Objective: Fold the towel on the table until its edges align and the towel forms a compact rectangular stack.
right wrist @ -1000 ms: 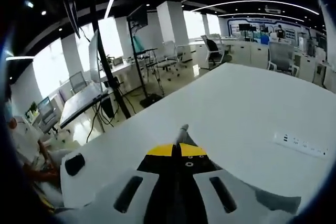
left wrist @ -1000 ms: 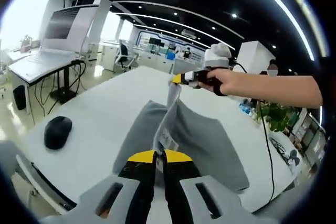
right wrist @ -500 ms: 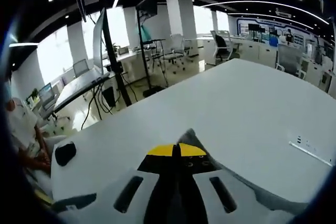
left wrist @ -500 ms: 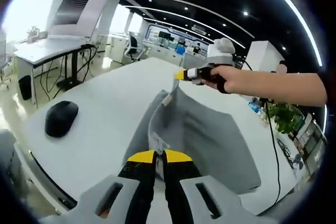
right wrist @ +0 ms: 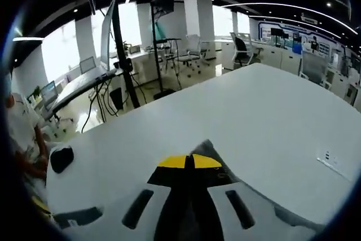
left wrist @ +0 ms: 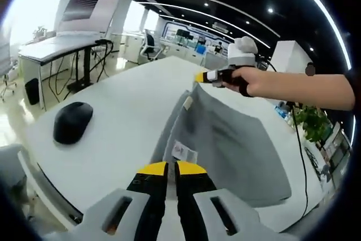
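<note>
While the soft grey cloth towel [left wrist: 225, 145] lies partly on the white table [left wrist: 121, 114], one long edge is lifted off the surface between the two tools, rising in a smooth, faintly creased sheet. A small white label [left wrist: 184, 152] shows on that raised edge near the left gripper [left wrist: 171, 167], whose yellow-tipped jaws are pinched onto the towel. At the far corner the right gripper [left wrist: 204, 77], held in a hand [left wrist: 243, 80], grips the towel with its jaws closed. A black computer mouse [left wrist: 73, 122] sits on the table, well apart from the towel.
</note>
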The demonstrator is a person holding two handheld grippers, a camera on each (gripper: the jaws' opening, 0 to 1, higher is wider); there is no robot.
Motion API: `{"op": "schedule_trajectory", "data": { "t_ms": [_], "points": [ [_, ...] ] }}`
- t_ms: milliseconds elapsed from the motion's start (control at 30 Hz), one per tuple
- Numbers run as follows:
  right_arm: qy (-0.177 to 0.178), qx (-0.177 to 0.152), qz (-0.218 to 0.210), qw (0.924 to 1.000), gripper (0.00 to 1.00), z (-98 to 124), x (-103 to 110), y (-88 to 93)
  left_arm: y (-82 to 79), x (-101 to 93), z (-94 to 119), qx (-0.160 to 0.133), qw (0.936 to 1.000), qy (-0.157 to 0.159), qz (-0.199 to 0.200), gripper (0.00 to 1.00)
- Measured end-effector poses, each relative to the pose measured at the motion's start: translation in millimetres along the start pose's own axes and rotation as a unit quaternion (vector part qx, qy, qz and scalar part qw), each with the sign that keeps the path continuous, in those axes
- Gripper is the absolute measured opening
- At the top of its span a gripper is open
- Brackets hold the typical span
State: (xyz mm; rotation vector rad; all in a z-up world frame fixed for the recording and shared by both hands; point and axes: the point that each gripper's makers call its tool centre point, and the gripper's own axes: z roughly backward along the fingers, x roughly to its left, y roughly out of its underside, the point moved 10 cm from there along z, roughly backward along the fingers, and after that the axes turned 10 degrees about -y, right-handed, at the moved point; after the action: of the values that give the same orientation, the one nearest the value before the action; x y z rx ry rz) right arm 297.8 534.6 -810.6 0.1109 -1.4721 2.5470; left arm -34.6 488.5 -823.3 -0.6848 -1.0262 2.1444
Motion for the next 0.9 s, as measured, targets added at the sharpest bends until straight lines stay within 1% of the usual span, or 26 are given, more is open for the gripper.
{"op": "schedule_trajectory", "data": {
  "t_ms": [100,167,300,467,567,633,700,733,900],
  "points": [
    [-0.001,0.001,0.017,0.9999,0.00,2,0,-1.2,-0.9,2.2,-1,0.003,0.9999,-0.005,-0.009,0.06],
    [-0.003,-0.003,0.016,0.9999,0.00,6,1,-2.3,-1.3,2.9,-2,0.005,0.9998,-0.011,-0.014,0.07],
    [-0.002,-0.007,0.014,0.9999,0.02,10,-3,-4.3,-2.5,2.8,-5,0.009,0.9996,-0.013,-0.023,0.12],
    [0.004,-0.002,0.014,0.9999,0.02,20,-14,-6.8,-5.7,-0.7,-13,0.015,0.9990,-0.005,-0.043,0.16],
    [0.010,0.001,0.012,0.9999,0.04,27,-18,-7.1,-9.9,-4.2,-18,0.013,0.9984,0.004,-0.055,0.17],
    [0.015,0.003,0.010,0.9998,0.05,28,-26,-5.9,-12.8,-7.6,-21,0.011,0.9979,0.012,-0.062,0.16],
    [0.019,0.006,0.008,0.9998,0.05,37,-25,-2.9,-14.8,-9.6,-25,0.010,0.9974,0.017,-0.070,0.16],
    [0.019,0.006,0.008,0.9998,0.05,38,-26,-2.6,-15.9,-10.5,-27,0.010,0.9970,0.020,-0.074,0.16],
    [0.029,0.007,0.004,0.9995,0.06,51,-38,-0.5,-22.8,-16.3,-34,0.009,0.9957,0.031,-0.087,0.16]
  ]
}}
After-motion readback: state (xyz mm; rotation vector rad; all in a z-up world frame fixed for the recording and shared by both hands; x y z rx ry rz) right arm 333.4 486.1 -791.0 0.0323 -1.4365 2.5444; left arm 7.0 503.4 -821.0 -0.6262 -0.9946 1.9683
